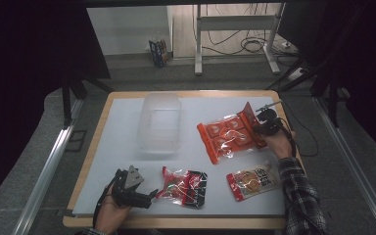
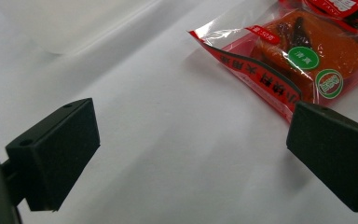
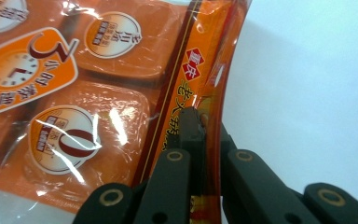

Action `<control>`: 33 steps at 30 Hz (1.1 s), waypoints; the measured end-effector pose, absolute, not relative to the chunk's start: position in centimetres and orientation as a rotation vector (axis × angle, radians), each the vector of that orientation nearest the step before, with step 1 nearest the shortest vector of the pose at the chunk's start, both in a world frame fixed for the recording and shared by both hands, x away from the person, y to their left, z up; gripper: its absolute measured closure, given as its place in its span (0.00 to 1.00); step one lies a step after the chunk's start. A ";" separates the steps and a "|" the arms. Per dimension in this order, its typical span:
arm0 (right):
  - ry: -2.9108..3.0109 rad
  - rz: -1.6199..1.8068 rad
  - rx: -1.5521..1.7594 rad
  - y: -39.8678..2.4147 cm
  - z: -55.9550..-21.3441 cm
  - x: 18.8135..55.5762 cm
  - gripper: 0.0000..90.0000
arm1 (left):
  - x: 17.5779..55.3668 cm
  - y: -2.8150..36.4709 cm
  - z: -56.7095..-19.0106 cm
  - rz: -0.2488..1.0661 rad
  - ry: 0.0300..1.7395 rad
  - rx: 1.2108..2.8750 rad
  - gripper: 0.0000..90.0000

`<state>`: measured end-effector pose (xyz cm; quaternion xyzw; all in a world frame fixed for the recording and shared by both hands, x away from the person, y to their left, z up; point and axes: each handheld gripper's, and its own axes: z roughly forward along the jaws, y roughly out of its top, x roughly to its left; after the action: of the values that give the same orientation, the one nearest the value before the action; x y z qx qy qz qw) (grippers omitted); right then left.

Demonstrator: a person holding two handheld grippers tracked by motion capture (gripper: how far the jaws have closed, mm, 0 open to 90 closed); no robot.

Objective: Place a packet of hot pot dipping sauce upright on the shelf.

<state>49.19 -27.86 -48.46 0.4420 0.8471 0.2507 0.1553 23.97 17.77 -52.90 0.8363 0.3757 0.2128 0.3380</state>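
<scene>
Orange four-cake pack [image 1: 230, 135] on the table's right half, its right edge lifted; my right gripper [image 3: 200, 135] has its jaws pinched on that sealed edge, hiding part of the print. Clear tub [image 1: 160, 123] holds nothing I can see. Left gripper [image 2: 191, 154] jaws apart, red snack pack [image 2: 303, 60] cut off beside them.

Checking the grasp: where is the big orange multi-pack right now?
In the high view, the big orange multi-pack lies right of the clear container, its right edge pinched in the right gripper.
</scene>
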 end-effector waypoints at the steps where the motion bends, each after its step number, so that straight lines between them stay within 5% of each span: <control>1: 2.427 0.718 1.266 -27.9 -48.5 49.2 0.98 | 24.0 17.8 -52.9 0.555 0.979 2.180 0.03; 33: 2.400 0.987 1.048 -24.6 -37.7 45.7 0.98 | 23.9 17.8 -52.8 0.567 0.978 2.173 0.03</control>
<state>45.66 -24.62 -37.70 0.3690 0.8450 0.3475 0.1706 23.91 17.81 -52.78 0.8344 0.3758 0.2178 0.3393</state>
